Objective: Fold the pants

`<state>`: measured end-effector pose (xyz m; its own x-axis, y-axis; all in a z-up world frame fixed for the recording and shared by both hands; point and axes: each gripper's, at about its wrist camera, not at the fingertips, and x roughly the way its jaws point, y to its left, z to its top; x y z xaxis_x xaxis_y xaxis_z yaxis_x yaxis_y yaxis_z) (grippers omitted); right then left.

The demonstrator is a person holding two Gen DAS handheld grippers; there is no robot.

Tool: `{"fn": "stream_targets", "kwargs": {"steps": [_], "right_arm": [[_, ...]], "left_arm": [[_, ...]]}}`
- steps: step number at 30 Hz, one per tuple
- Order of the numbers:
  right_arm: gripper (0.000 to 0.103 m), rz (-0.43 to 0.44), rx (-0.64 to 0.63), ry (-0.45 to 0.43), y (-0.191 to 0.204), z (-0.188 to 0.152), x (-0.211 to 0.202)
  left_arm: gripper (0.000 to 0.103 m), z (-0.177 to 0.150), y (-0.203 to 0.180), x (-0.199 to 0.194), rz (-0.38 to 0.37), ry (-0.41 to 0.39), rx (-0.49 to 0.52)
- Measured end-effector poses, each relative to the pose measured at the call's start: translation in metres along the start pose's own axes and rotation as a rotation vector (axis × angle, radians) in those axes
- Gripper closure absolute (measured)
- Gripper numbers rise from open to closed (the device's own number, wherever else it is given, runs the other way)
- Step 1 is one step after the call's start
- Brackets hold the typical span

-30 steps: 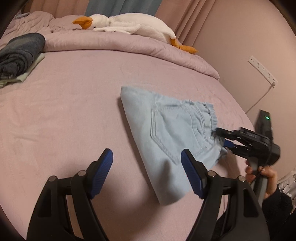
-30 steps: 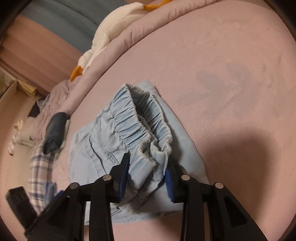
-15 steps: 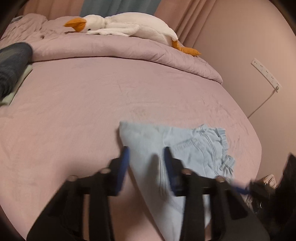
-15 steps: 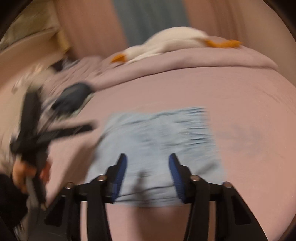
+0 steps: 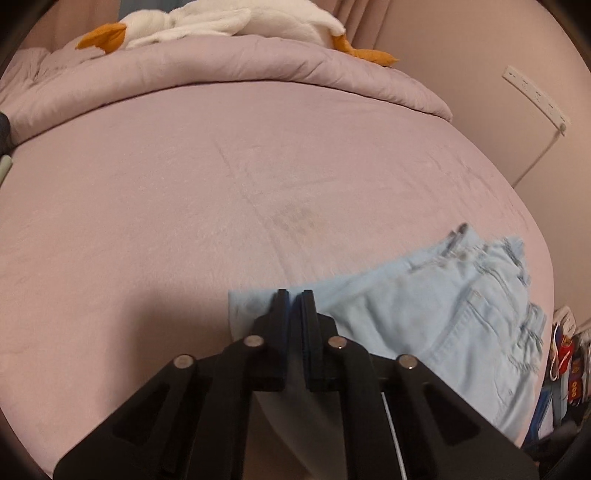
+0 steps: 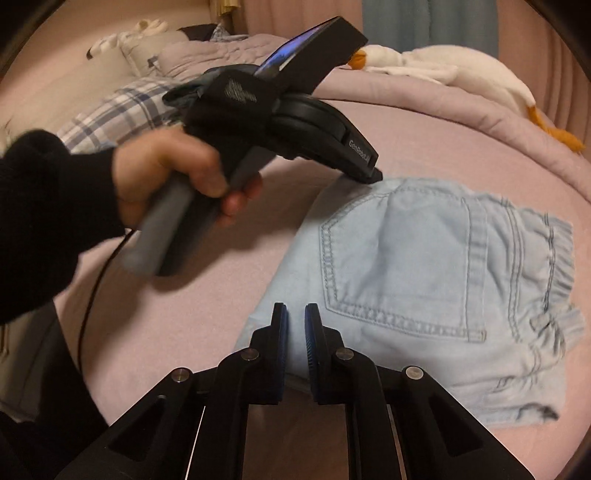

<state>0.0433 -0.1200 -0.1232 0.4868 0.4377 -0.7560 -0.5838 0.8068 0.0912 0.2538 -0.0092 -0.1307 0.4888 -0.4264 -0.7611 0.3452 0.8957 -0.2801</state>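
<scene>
The light-blue denim pants [image 6: 424, 280] lie folded into a compact rectangle on the pink bed, back pocket up and elastic waistband to the right. They also show in the left wrist view [image 5: 424, 325] at lower right. My left gripper [image 5: 294, 295] is shut, with its tips at the fold's far left corner; whether it pinches cloth I cannot tell. From the right wrist view the left gripper [image 6: 373, 176] touches the pants' far edge. My right gripper [image 6: 294, 310] is nearly shut and empty above the near left corner of the pants.
A white plush goose [image 5: 221, 22] lies on the rolled pink duvet [image 5: 229, 62] at the bed's head. A plaid pillow [image 6: 122, 107] sits far left. The wall with a power strip [image 5: 535, 94] is on the right, with clutter [image 5: 565, 354] past the bed's edge.
My right gripper let go of the waistband, swung round to the pants' near side and closed. My left gripper closed from wide open and moved down to the fold's corner.
</scene>
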Motion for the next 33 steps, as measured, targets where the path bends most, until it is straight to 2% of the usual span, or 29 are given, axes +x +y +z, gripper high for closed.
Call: {"fn": "stream_targets", "kwargs": {"steps": [5,7,8,9,11,15,17,19,22,23,24,26,28,31,33], "right_arm": [[0.091,0.011,0.012,-0.004,-0.001,-0.002,-0.002],[0.091,0.048,0.047,-0.011,-0.007,-0.011,-0.013],[0.091,0.072,0.072,-0.013,-0.014,-0.012,-0.018],[0.091,0.092,0.091,-0.021,-0.02,-0.013,-0.024],[0.091,0.092,0.129,-0.06,-0.033,-0.016,-0.041],[0.091,0.03,0.242,-0.153,-0.076,-0.018,-0.076],[0.091,-0.057,0.312,-0.161,-0.103,-0.014,-0.081],[0.091,-0.118,0.346,-0.17,-0.122,-0.005,-0.084],[0.091,-0.151,0.355,-0.194,-0.135,0.014,-0.081],[0.091,-0.169,0.352,-0.197,-0.135,0.023,-0.075],[0.091,-0.18,0.352,-0.191,-0.14,0.027,-0.07],[0.091,-0.223,0.367,-0.124,-0.15,0.032,-0.05],[0.091,-0.267,0.402,-0.005,-0.165,0.027,-0.028],[0.091,-0.202,0.463,-0.004,-0.176,0.019,-0.025],[0.091,-0.212,0.445,0.009,-0.172,0.02,-0.029]], "left_arm": [[0.097,0.009,-0.003,0.002,0.056,-0.008,0.001],[0.098,0.011,-0.001,-0.009,0.063,-0.025,-0.03],[0.091,0.011,0.0,-0.015,0.068,-0.037,-0.033],[0.075,0.009,-0.003,-0.026,0.079,-0.055,-0.024],[0.06,0.002,-0.005,-0.043,0.084,-0.085,-0.009],[0.06,-0.025,-0.018,-0.075,0.028,-0.121,-0.002],[0.06,-0.042,-0.028,-0.086,-0.005,-0.126,0.009],[0.061,-0.056,-0.044,-0.087,-0.039,-0.11,0.028],[0.061,-0.076,-0.063,-0.081,-0.081,-0.057,0.065],[0.063,-0.081,-0.069,-0.078,-0.075,-0.041,0.078],[0.066,-0.087,-0.075,-0.075,-0.068,-0.027,0.095],[0.069,-0.098,-0.082,-0.065,-0.081,0.019,0.117],[0.069,-0.103,-0.085,-0.061,-0.072,0.017,0.138],[0.069,-0.096,-0.08,-0.06,-0.099,0.038,0.079],[0.069,-0.096,-0.079,-0.061,-0.092,0.04,0.067]]}}
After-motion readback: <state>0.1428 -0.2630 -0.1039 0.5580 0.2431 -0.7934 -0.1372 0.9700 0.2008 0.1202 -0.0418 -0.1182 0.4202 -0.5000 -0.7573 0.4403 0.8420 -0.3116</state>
